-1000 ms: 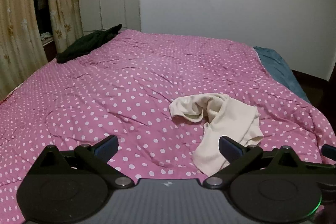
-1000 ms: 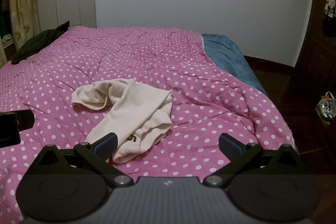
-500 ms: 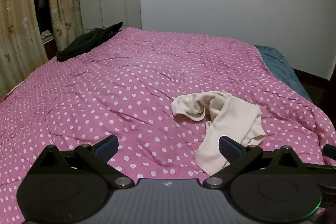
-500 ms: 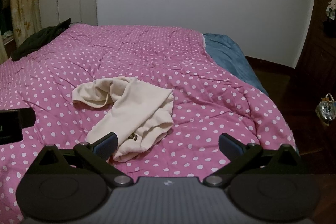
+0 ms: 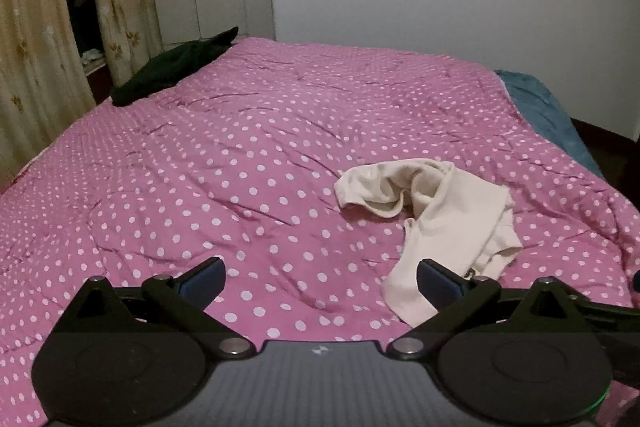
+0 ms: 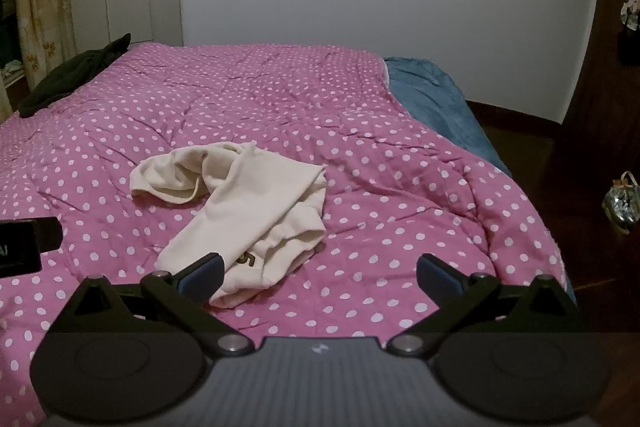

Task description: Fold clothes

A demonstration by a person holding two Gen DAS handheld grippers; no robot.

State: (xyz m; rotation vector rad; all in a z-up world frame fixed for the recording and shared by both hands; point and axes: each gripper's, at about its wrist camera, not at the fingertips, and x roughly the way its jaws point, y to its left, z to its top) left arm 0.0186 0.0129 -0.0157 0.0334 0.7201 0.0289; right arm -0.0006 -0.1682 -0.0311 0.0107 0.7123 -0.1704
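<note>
A crumpled cream garment [image 5: 440, 215] lies on the pink polka-dot quilt [image 5: 240, 155], right of centre in the left wrist view. In the right wrist view the garment [image 6: 256, 207] lies left of centre, a dark printed mark on its near end. My left gripper [image 5: 320, 277] is open and empty above the quilt, its right fingertip in front of the garment's near end. My right gripper [image 6: 320, 273] is open and empty, its left fingertip in front of the garment's near end. The left gripper's side shows at the left edge of the right wrist view [image 6: 24, 243].
A dark green garment [image 5: 172, 71] lies at the bed's far left corner, also visible in the right wrist view [image 6: 72, 75]. A blue blanket [image 6: 436, 107] hangs at the far right side. Curtains [image 5: 36, 67] and cupboards stand left; dark floor with a bag [image 6: 620, 203] right.
Both views have shifted slightly: the garment sits a little lower and nearer in the frames. Both grippers stay open and empty.
</note>
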